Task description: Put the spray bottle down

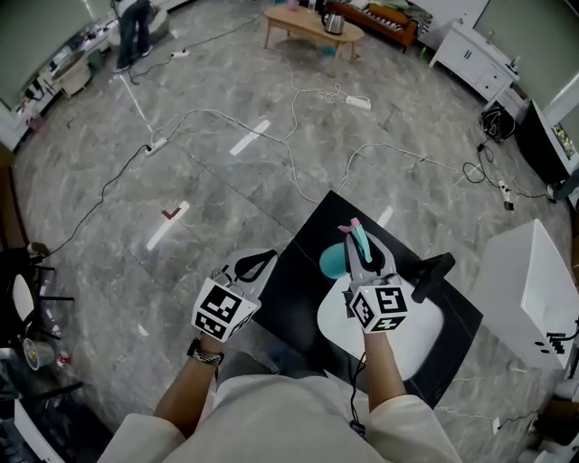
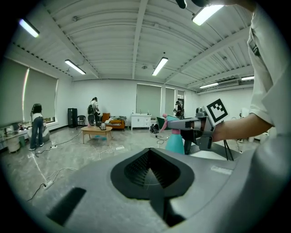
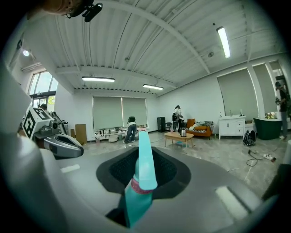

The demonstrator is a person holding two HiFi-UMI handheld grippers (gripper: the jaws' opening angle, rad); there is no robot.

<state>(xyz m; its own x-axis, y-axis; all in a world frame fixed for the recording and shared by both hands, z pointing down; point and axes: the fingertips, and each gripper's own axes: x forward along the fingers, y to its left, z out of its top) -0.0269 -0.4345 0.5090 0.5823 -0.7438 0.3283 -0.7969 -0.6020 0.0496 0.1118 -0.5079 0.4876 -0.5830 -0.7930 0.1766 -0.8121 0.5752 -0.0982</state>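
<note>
A teal spray bottle with a pink collar and a teal trigger head hangs over the black tabletop, and my right gripper is shut on it. The right gripper view has the bottle rising from between the jaws, its nozzle pointing up and away. From the left gripper view the bottle shows upright in the right gripper, off to the right. My left gripper is at the table's left edge, shut, with nothing in it.
A white rounded board lies on the black table under my right hand, with a black handle-like object beside it. A white cabinet stands to the right. Cables cross the floor; a wooden coffee table stands far back.
</note>
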